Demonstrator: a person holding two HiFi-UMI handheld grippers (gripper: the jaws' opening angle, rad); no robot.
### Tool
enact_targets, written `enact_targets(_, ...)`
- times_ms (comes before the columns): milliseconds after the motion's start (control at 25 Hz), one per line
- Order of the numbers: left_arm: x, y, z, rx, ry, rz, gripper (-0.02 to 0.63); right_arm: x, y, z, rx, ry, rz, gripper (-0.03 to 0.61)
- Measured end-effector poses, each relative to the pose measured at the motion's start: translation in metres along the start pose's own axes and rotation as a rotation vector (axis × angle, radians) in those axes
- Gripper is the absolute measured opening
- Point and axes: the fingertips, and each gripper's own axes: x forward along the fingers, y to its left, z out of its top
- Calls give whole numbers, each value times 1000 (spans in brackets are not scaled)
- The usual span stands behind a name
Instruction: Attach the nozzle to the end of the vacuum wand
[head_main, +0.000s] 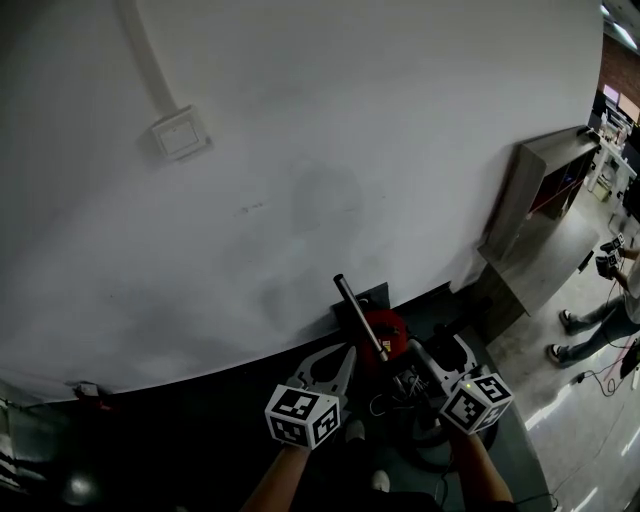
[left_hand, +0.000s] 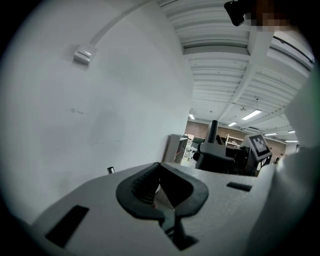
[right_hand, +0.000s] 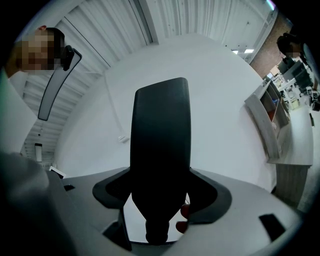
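The right gripper (right_hand: 160, 196) is clamped on the black nozzle (right_hand: 161, 135). The left gripper (left_hand: 162, 189) is closed on nothing, just beside the wand (head_main: 360, 318).

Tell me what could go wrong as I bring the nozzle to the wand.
1. The left claw is shut beside the wand, not on it. Pressing the nozzle on could push the unsteadied wand aside.
2. The nozzle fills the view from the right claw, which is clamped on it. Alignment with the wand's end is probably hard to judge there, so rely on the head view.
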Motion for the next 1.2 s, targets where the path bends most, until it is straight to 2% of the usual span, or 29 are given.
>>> enact_targets(720, 50, 91, 11, -60, 40, -44, 6, 96, -16, 7, 5, -3, -71, 322)
enact_targets(1200, 62, 120, 15, -87, 45, -30, 6, 133, -14, 24, -10, -21, -42, 322)
